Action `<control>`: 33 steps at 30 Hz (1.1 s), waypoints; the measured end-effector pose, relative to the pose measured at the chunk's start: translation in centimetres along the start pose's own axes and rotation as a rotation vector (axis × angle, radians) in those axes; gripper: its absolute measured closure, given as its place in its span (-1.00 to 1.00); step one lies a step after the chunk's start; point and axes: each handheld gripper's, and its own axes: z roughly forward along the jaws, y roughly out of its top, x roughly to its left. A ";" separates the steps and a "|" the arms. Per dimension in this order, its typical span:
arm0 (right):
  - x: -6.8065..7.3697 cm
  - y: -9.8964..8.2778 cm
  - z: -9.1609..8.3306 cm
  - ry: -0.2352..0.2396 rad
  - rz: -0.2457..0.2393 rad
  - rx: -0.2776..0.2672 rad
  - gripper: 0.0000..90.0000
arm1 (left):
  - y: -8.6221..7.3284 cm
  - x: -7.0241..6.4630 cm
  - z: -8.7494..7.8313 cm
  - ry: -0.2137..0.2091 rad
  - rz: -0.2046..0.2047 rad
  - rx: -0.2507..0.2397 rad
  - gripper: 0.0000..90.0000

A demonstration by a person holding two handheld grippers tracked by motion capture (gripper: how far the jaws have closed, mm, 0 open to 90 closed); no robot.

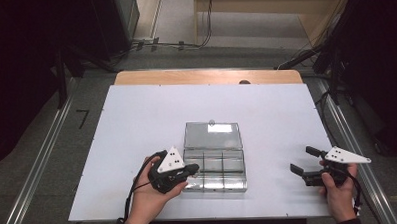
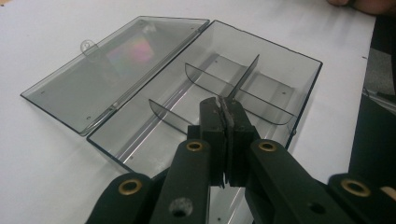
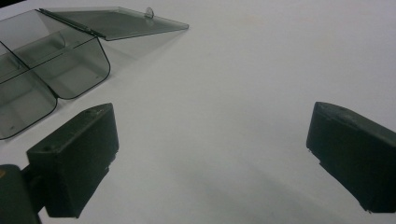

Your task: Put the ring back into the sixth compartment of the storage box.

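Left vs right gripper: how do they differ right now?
The left gripper has its jaws shut with nothing visibly between them; the right gripper has its jaws wide open. The left sits at the open clear compartment box's edge, the right off to the side over bare white table. Both are hand-held.

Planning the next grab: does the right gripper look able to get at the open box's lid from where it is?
Probably yes. The right gripper stands open, apart from the box, with bare table between it and the lid. The left gripper is at the box's other side.
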 end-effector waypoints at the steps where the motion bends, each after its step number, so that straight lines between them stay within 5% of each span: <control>1: 0.0 0.0 0.0 0.000 -0.002 -0.001 -0.98 | 0.0 0.0 0.1 -0.001 0.003 -0.002 0.98; 33: 0.1 0.0 0.0 -0.007 -0.001 0.000 -0.98 | 1.4 -0.4 1.6 -0.034 0.017 -0.013 0.98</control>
